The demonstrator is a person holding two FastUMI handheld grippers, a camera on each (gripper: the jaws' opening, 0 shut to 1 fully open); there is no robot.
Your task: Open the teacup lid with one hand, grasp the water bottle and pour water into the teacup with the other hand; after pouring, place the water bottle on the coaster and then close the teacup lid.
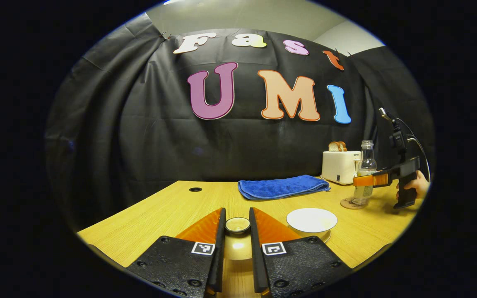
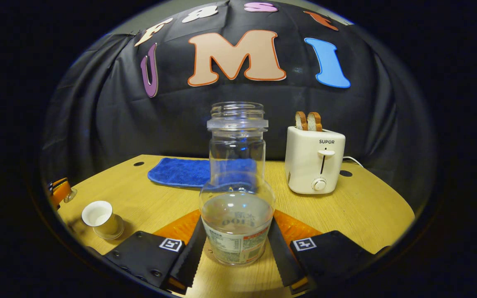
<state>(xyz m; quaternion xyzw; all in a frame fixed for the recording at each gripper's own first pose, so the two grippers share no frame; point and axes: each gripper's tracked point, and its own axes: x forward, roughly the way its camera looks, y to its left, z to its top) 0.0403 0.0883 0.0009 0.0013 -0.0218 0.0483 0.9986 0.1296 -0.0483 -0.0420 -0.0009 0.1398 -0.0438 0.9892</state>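
Water bottle (image 2: 237, 198) is standing uncapped on the coaster (image 1: 346, 203), just in front of the toaster (image 2: 314, 159) and slightly to its left in the right gripper view. The right gripper (image 2: 237, 221) is clasping its lower labelled body, both fingers seemingly pressing the sides. It is looking clear, smooth and slippery, about a third full, so probably fairly light. That wide lower belly is likely offering the steadiest hold. The left gripper (image 1: 237, 212) is pinching the teacup lid (image 1: 237, 224) by its knob, well left of the toaster, while the teacup (image 1: 311, 219) is sitting open between them.
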